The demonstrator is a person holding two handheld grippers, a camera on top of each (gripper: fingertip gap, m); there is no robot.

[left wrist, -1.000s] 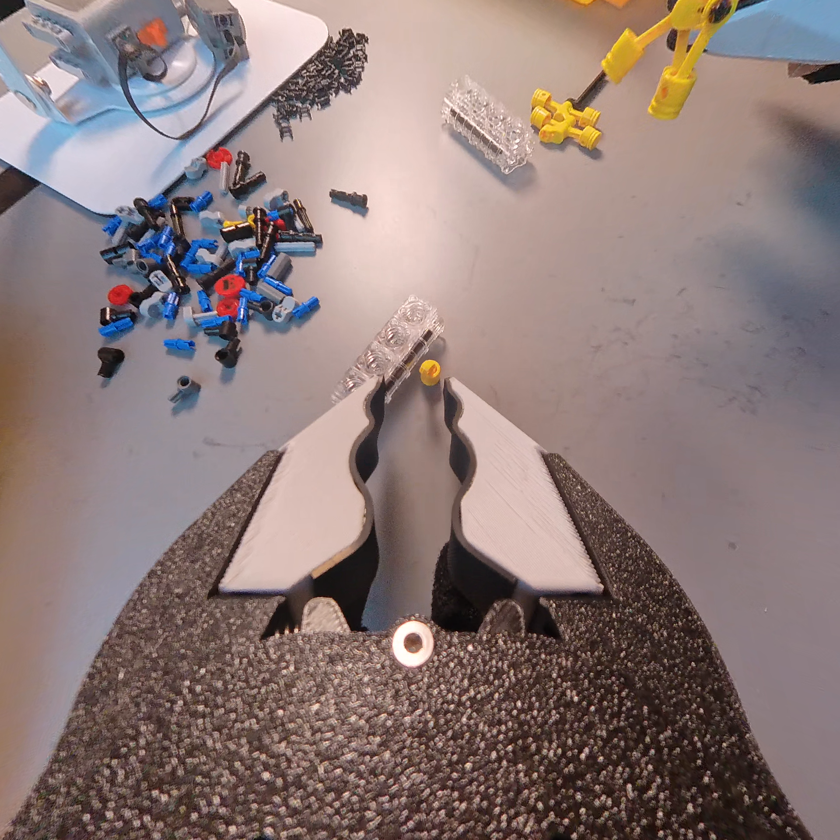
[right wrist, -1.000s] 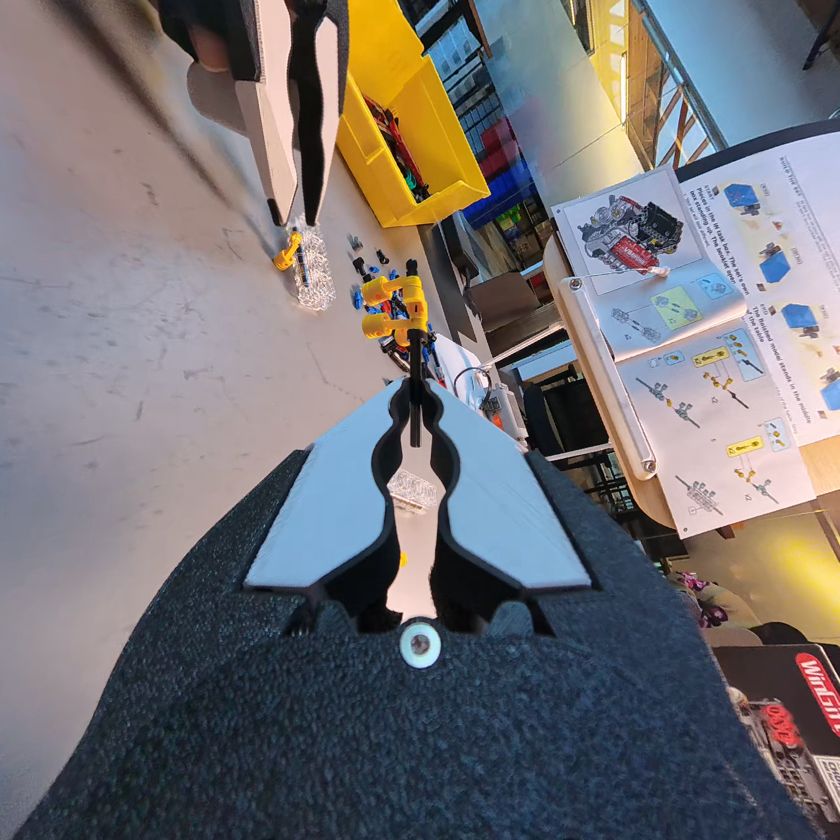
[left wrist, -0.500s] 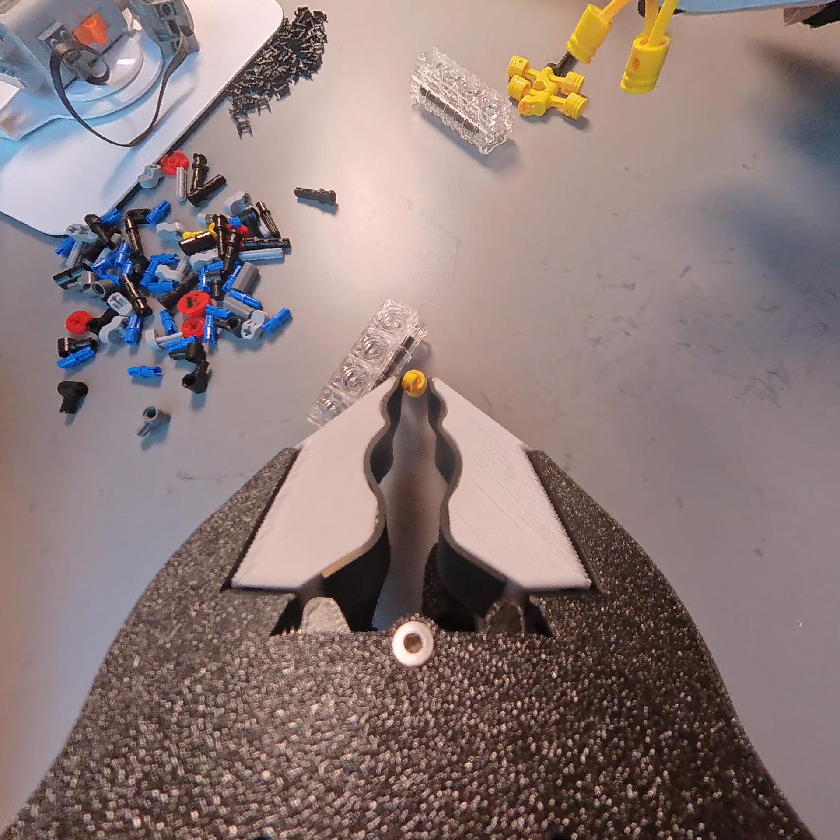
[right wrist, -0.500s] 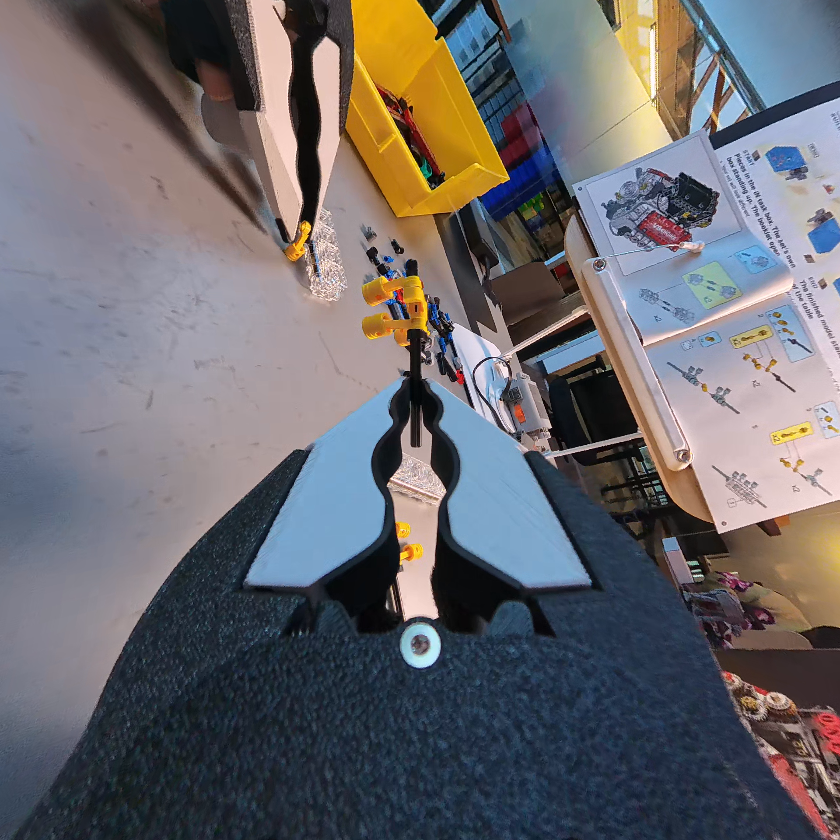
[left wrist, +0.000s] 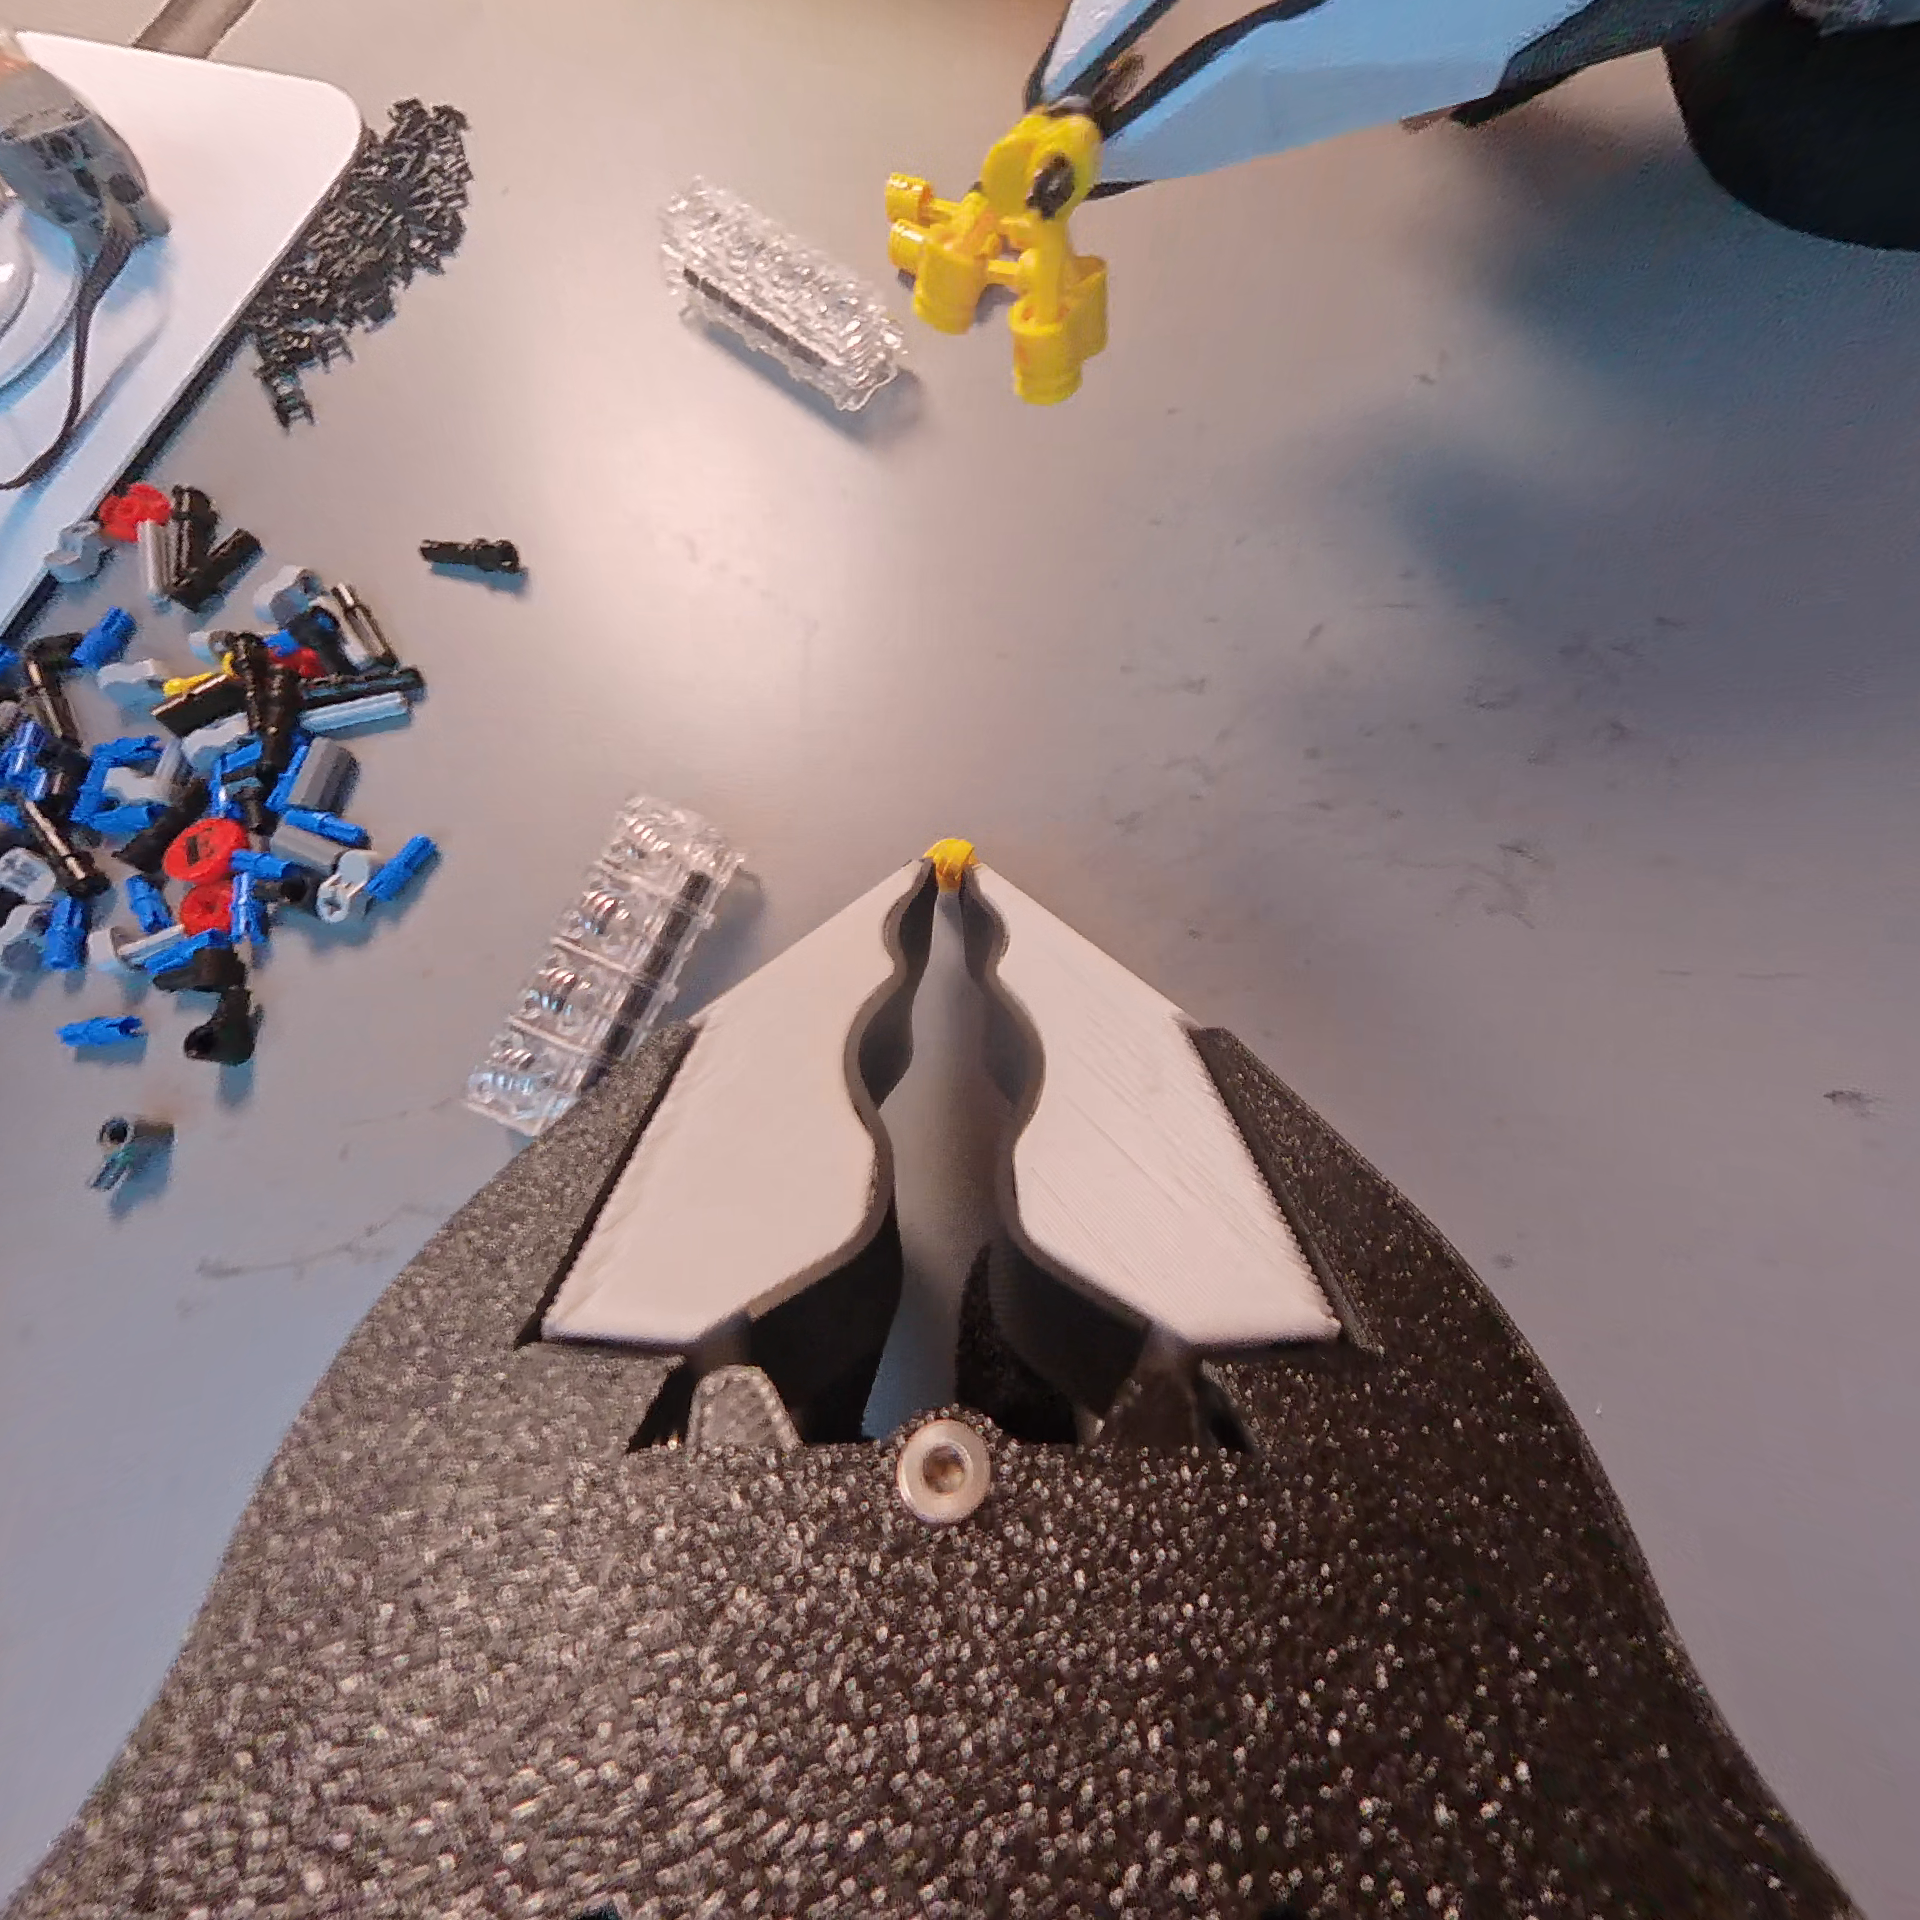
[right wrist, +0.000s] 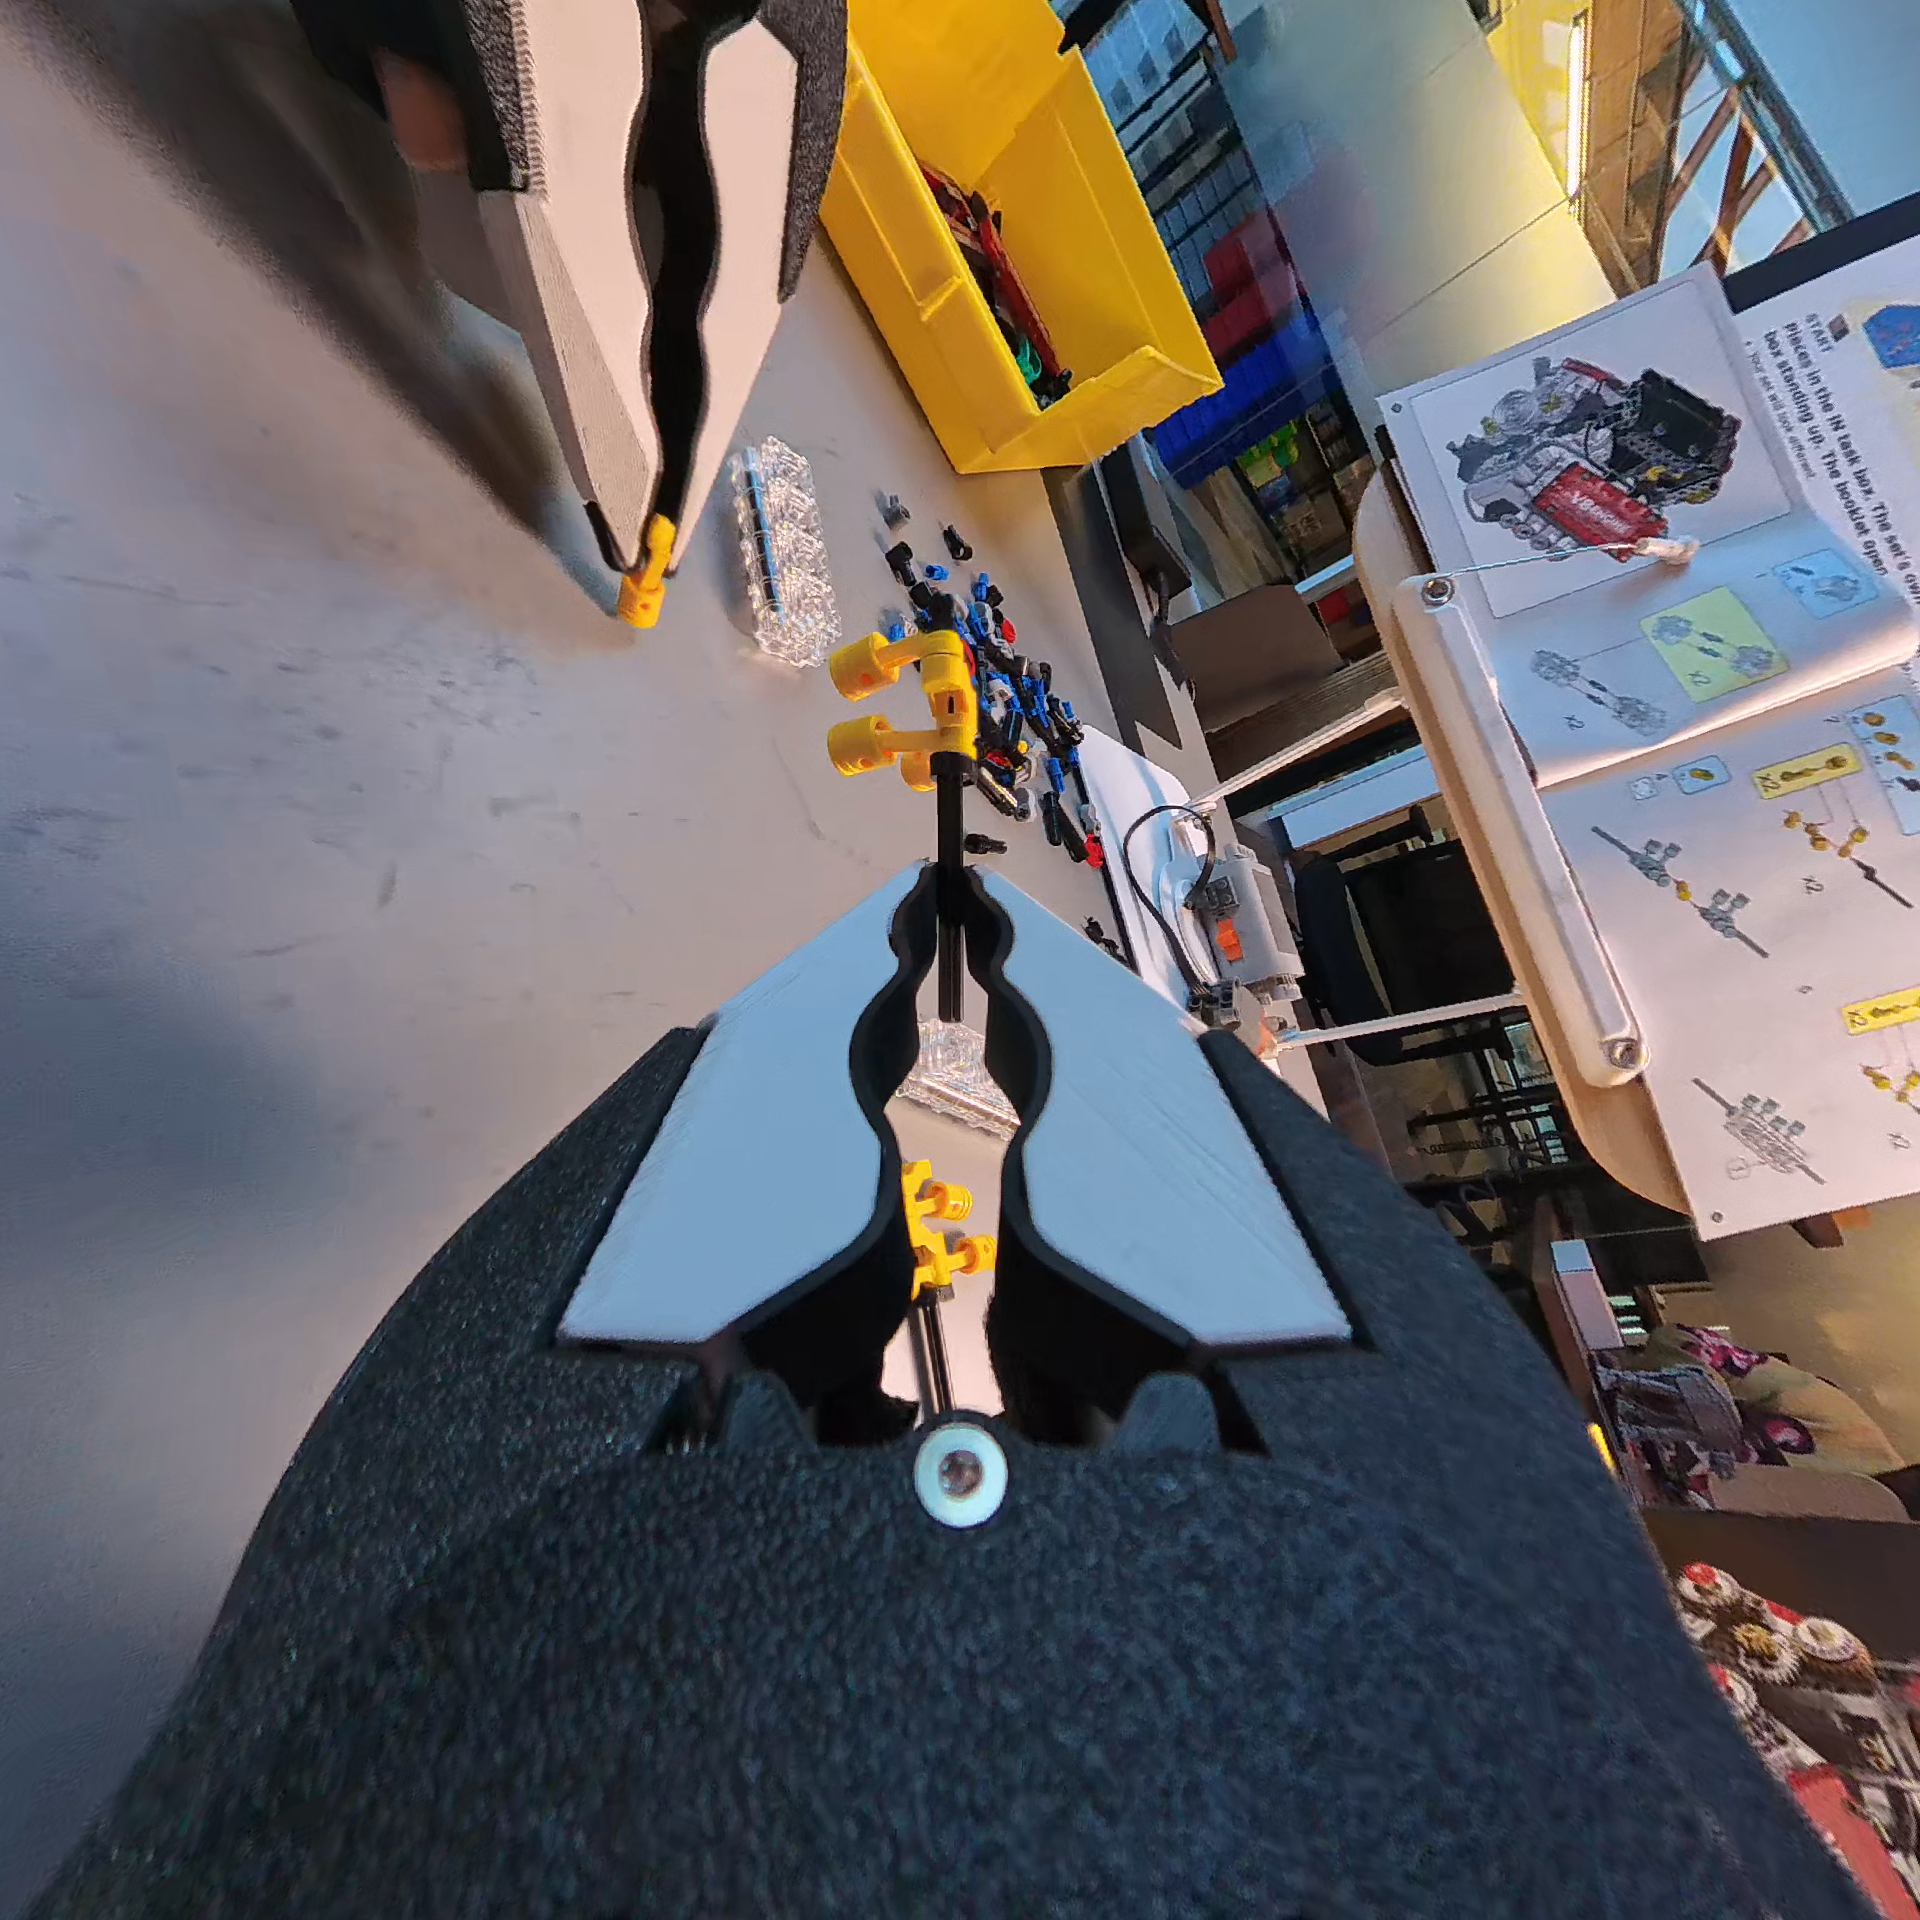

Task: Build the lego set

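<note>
My left gripper (left wrist: 948, 871) is shut on a small yellow piece (left wrist: 948, 858) at its fingertips, just above the grey table. It also shows in the right wrist view (right wrist: 646, 566), with the yellow piece (right wrist: 642, 590) sticking out below its tips. My right gripper (right wrist: 948, 883) is shut on a black axle (right wrist: 948, 831) that carries a yellow piston assembly (right wrist: 906, 707). That assembly (left wrist: 1003, 244) hangs in the air at the top of the left wrist view. A clear brick (left wrist: 608, 956) lies left of my left gripper. A second clear brick (left wrist: 784, 296) lies farther off.
A heap of small blue, black, red and grey pieces (left wrist: 197, 779) lies at left. A pile of black pins (left wrist: 358, 249) sits by a white tray (left wrist: 208, 229). A yellow bin (right wrist: 997, 249) and an open instruction booklet (right wrist: 1704, 727) stand beyond. Another yellow assembly (right wrist: 940, 1226) lies under my right gripper. The grippers' ends are close to 12 cm from one another. Measured from the fingertips, the clear brick (left wrist: 608, 956) is 6 cm or so from the left gripper and 15 cm from the right.
My left gripper closed on the small yellow piece and lifted it away from the clear brick to the right. My right gripper brought the axle assembly closer to the left one.
</note>
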